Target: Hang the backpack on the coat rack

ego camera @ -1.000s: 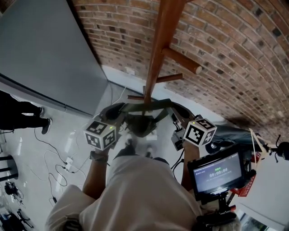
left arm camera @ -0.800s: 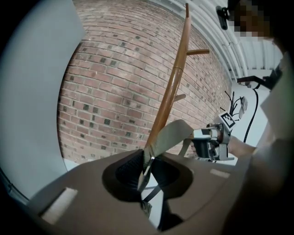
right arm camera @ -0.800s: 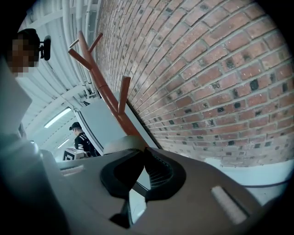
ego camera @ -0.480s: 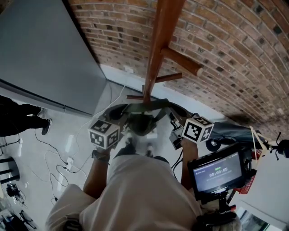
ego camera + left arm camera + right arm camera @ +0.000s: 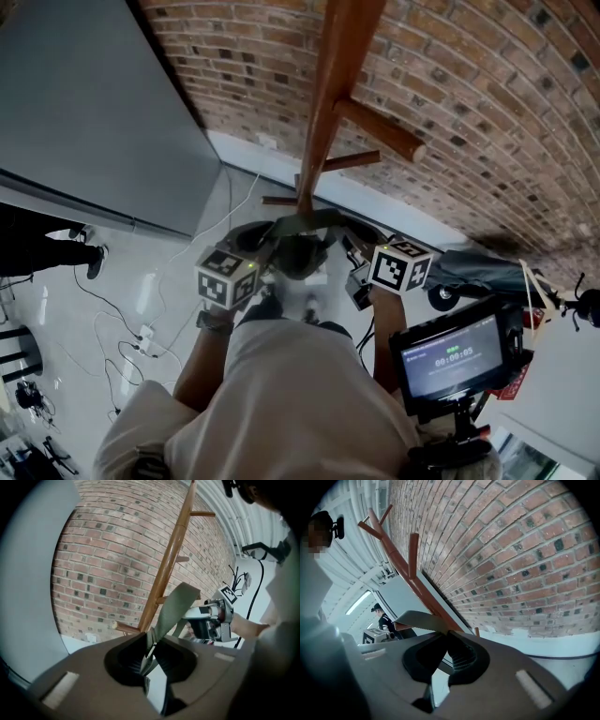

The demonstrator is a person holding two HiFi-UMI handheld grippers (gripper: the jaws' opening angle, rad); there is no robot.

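The wooden coat rack (image 5: pixel 323 103) rises in front of the brick wall, with pegs (image 5: pixel 377 131) sticking out to the right. Below its lowest peg (image 5: pixel 278 201) hangs the dark backpack (image 5: pixel 296 255). Its olive strap (image 5: pixel 302 222) is stretched between my two grippers. My left gripper (image 5: pixel 149 646) is shut on the strap (image 5: pixel 176 604), with the rack's pole (image 5: pixel 174 550) just behind. My right gripper (image 5: pixel 444 637) is shut on the strap's other end (image 5: pixel 419 617), beside the pole (image 5: pixel 410 576). In the head view their marker cubes, left (image 5: pixel 228 277) and right (image 5: pixel 401 266), flank the backpack.
A brick wall (image 5: pixel 487 103) stands behind the rack and a grey panel (image 5: pixel 84 112) to its left. Cables (image 5: pixel 141 337) lie on the white floor. A person's legs (image 5: pixel 42 251) show at far left. A small monitor (image 5: pixel 452 358) sits at lower right.
Both grippers have sunk a little with the strap, and their cubes have drawn closer to the backpack. Both grips are unchanged.
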